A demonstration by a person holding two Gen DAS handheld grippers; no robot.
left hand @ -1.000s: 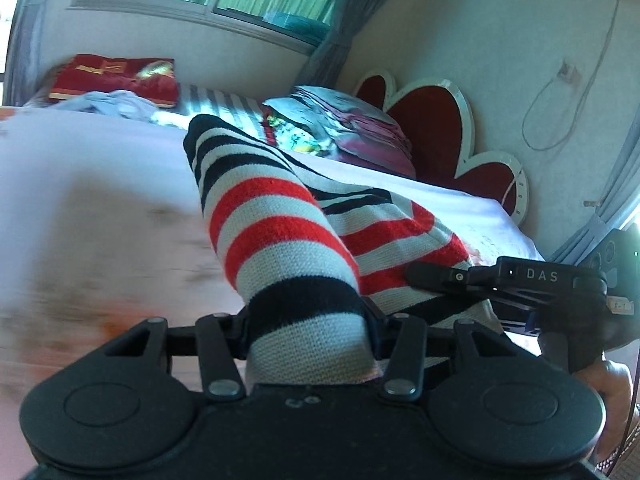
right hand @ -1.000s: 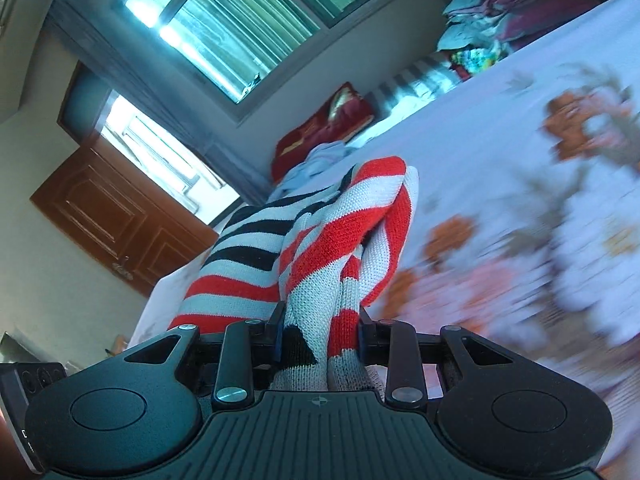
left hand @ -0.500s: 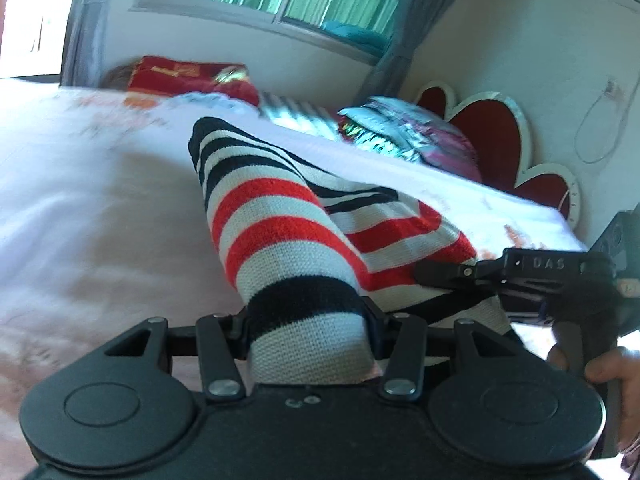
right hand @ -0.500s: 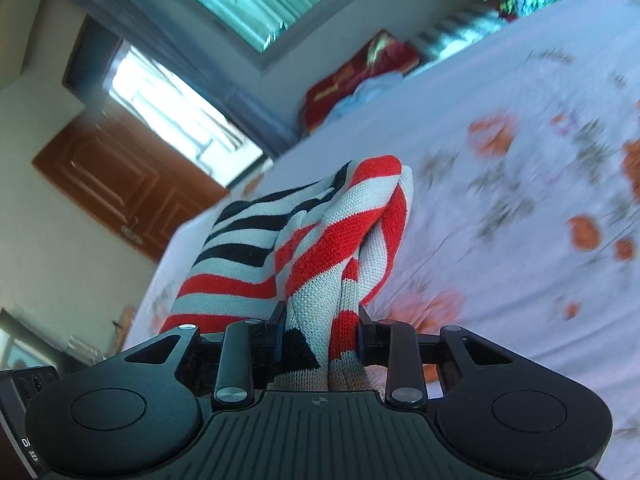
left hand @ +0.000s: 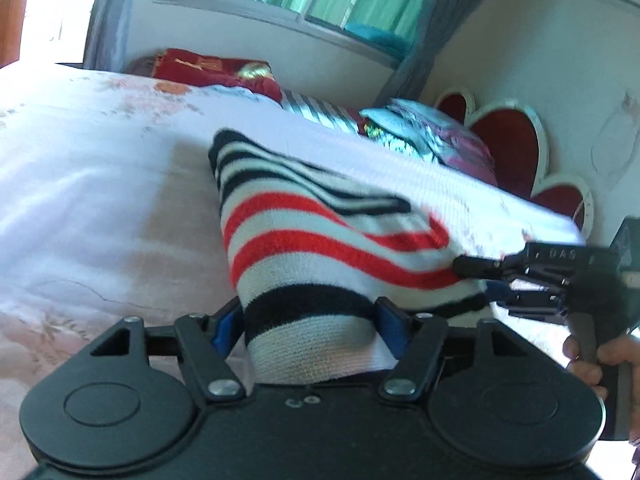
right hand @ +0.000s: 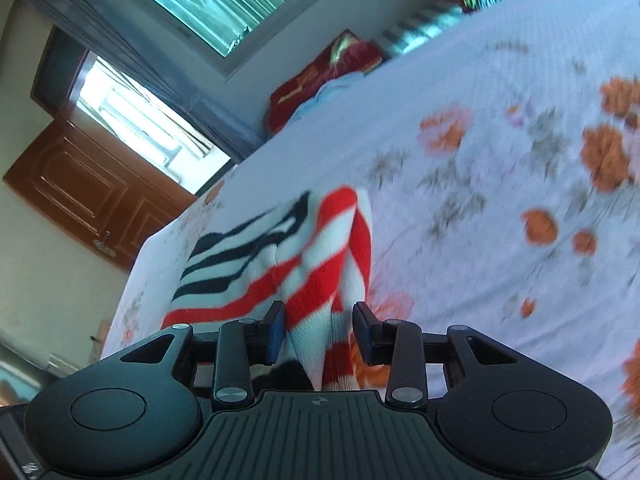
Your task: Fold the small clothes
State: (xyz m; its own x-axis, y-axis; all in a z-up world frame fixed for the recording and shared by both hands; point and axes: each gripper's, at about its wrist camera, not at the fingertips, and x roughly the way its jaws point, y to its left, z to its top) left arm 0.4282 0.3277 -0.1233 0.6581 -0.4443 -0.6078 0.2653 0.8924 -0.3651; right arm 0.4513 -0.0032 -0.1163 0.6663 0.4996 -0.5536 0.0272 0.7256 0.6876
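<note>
Left wrist view: the left gripper (left hand: 310, 322) is opening around the striped sweater (left hand: 320, 248), now sagging onto the floral bedsheet (left hand: 100, 200), no longer pinched taut. Right gripper (right hand: 318, 330) is likewise loosening, its right pad clear of the knit. Motion blurs the stripes. "DAS" is showing on its side.
</note>
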